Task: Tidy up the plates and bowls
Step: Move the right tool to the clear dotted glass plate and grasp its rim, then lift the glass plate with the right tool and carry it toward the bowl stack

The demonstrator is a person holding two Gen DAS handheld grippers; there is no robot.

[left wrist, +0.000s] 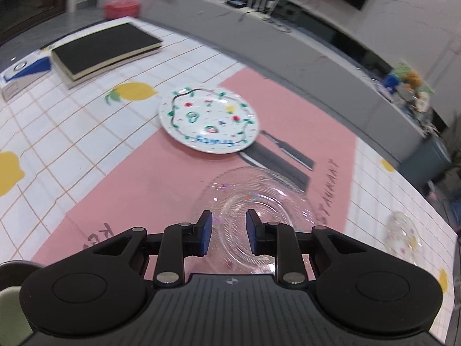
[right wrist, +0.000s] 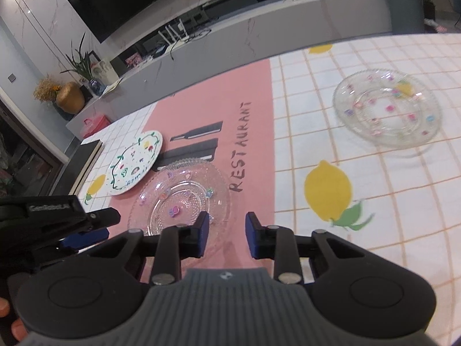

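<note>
A clear glass plate [left wrist: 256, 204] with small coloured flecks lies on the pink placemat [left wrist: 138, 178]. My left gripper [left wrist: 229, 232] hovers over its near side, open, and the glass shows through the gap. In the right wrist view the same glass plate [right wrist: 178, 199] sits just ahead of my right gripper [right wrist: 226, 235]. That gripper is open, its left finger by the plate's near rim, with only pink mat in the gap. The left gripper [right wrist: 98, 227] comes in beside the plate's left rim, apart from it. A white painted plate [left wrist: 209, 119] [right wrist: 135, 163] lies beyond. A second glass plate [right wrist: 387, 108] [left wrist: 403, 236] rests far right.
The table wears a white checked cloth with lemon prints [right wrist: 328, 190]. A black book [left wrist: 106, 46] and a blue-and-white box [left wrist: 23, 72] lie at the far left, with a red pot [left wrist: 121, 5] behind. A dark bowl [left wrist: 14, 271] sits at the near left edge.
</note>
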